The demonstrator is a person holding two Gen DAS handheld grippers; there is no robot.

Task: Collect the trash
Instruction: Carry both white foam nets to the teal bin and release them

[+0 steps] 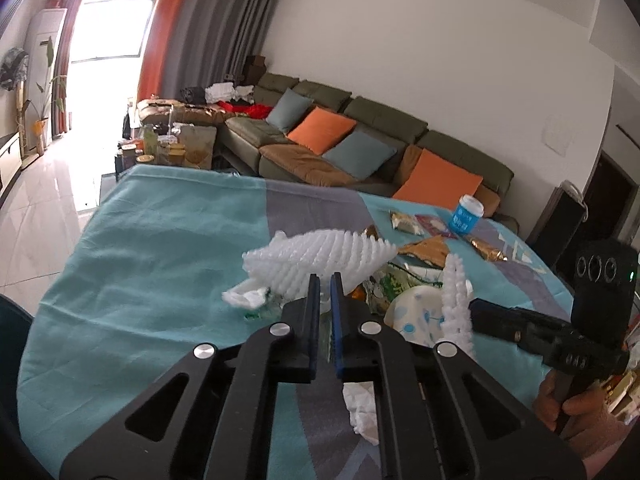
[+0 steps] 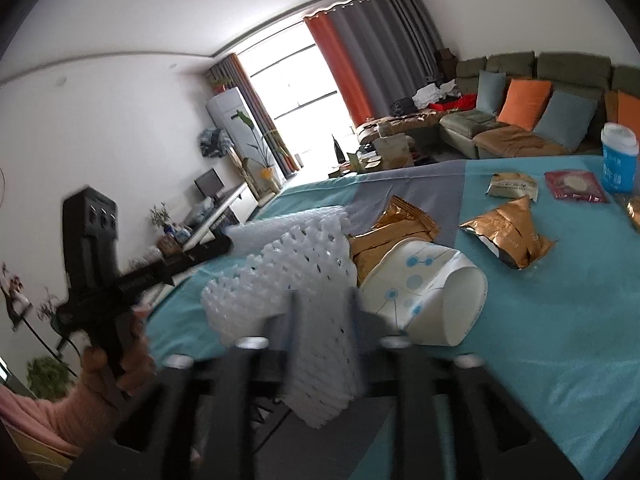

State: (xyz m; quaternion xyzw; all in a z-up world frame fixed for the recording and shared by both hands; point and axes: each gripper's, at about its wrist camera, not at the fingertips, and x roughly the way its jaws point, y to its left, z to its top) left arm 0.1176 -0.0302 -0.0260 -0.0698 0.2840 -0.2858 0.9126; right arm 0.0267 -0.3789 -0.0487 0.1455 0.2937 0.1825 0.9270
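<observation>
My left tool (image 1: 325, 280) was pressed together, empty; my right tool (image 2: 322, 300) stood spread around foam net (image 2: 304, 280). Cup (image 2: 432, 300), wrappers (image 2: 508, 236) remained on desk (image 2: 560, 320).

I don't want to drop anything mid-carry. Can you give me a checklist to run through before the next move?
1. Left tongs closed: ok, jaws nearly together.
2. Left tongs holding trash: cannot tell.
3. Right tongs gripping the foam net: cannot tell; the net sits between the jaws, but the view is blurred.
4. Paper cup clear of the right tongs: not ok, it lies on its side right beside them.
5. Gold wrapper collected: not ok, it lies on the cloth.
6. Bin in sight: not ok, none in either view.
</observation>
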